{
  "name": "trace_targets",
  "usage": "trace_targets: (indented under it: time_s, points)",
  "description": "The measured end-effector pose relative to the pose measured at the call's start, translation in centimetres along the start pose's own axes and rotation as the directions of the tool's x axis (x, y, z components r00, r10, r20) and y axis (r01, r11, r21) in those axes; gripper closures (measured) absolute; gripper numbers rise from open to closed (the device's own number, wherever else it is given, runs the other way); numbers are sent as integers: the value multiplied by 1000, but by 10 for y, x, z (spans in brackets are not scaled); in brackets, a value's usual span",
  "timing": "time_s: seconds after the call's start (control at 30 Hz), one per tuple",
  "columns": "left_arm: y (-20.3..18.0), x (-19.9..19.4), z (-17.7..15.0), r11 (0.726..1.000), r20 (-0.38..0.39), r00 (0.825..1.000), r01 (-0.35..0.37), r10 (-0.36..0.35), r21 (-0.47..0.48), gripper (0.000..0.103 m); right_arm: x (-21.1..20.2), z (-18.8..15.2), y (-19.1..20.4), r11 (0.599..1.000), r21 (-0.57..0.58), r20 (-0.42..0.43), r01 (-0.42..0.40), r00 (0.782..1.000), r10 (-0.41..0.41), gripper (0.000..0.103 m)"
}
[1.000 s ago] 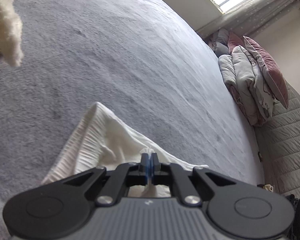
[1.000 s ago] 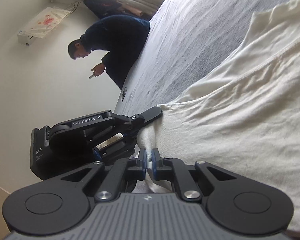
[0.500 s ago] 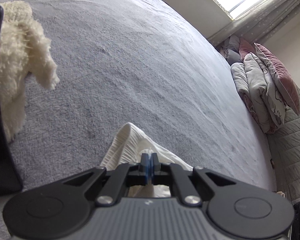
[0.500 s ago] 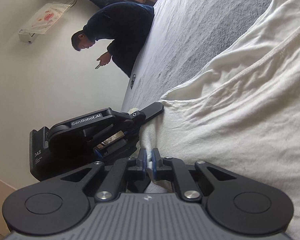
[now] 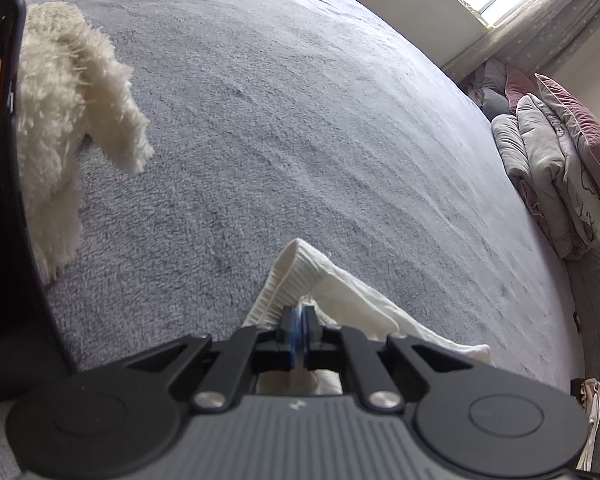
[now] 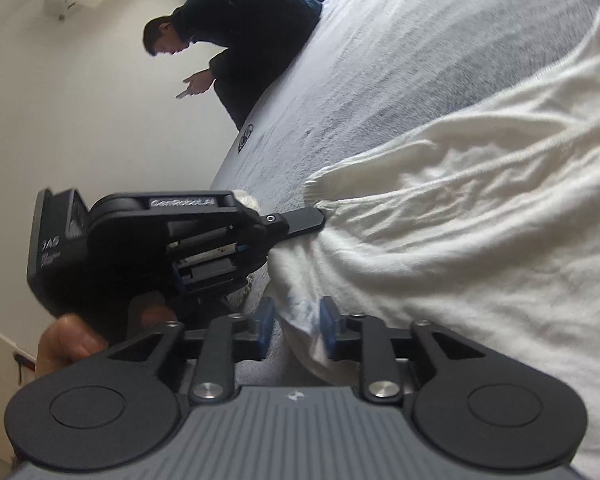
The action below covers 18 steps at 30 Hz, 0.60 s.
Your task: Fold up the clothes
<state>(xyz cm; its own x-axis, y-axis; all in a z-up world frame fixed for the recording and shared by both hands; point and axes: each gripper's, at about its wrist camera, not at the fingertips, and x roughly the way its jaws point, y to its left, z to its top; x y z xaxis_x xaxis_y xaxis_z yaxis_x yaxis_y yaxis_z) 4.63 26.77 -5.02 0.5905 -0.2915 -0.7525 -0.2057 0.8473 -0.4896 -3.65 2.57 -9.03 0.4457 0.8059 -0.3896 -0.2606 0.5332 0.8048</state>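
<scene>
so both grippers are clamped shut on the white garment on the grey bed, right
Not quite: only the left gripper is shut on the white garment. The right wrist view shows the right gripper open, fabric lying loose between its blue pads. It does lie on the grey bed.

Left hand-held gripper (image 5: 299,330) clamped on ribbed white knit garment (image 5: 332,304), lying on grey fleece bed (image 5: 280,120); fluffy cream garment (image 5: 72,112) apart, upper left.

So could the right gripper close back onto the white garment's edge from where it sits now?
Probably yes. The right gripper is open, and a bunched fold of the white garment lies between its fingers, nothing blocking. The left gripper pinches the same edge close beside it, but apart.
</scene>
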Motion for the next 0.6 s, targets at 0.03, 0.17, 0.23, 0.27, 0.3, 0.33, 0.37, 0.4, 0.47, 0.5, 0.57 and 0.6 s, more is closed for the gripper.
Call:
trace_targets:
  time_s: [0.03, 0.17, 0.23, 0.27, 0.3, 0.33, 0.37, 0.4, 0.47, 0.5, 0.57, 0.6]
  points:
    - [1, -2, 0, 1000, 2, 1000, 3, -3, 0, 100, -5, -1, 2, 1000, -21, 1, 8, 1000, -8, 65]
    - [4, -10, -1, 999, 1, 999, 32, -32, -4, 93, -28, 0, 3, 994, -89, 21, 62, 998, -61, 64]
    - [5, -13, -4, 999, -8, 999, 45, -45, 12, 87, -42, 1, 2, 988, -121, 34, 100, 995, -96, 64]
    - [4, -14, -6, 998, -15, 999, 51, -51, 24, 84, -49, 2, 1, 982, -142, 44, 123, 992, -118, 64]
    - [4, -15, -7, 998, -22, 998, 56, -56, 35, 82, -58, 4, 0, 974, -167, 58, 150, 988, -142, 64]
    - [4, -16, -9, 997, -29, 998, 62, -61, 47, 82, -67, 5, -3, 965, -191, 72, 179, 983, -168, 64]
    - [4, -17, -10, 996, -36, 997, 68, -66, 58, 81, -75, 7, -5, 954, -213, 87, 211, 977, -197, 64]
    - [4, -18, -12, 995, -44, 997, 74, -71, 69, 81, -81, 11, -6, 943, -228, 102, 240, 970, -222, 64]
    - [3, -19, -15, 992, -59, 995, 87, -81, 91, 81, -93, 20, -8, 924, -248, 129, 290, 956, -265, 64]
    - [3, -19, -17, 991, -69, 994, 96, -89, 98, 81, -102, 23, -12, 917, -250, 141, 312, 948, -284, 64]
    - [1, -20, -19, 987, -84, 992, 103, -93, 124, 81, -116, 29, -19, 902, -247, 165, 354, 933, -321, 63]
    - [-1, -21, -20, 985, -88, 993, 97, -85, 145, 81, -123, 32, -24, 896, -245, 175, 371, 926, -335, 63]
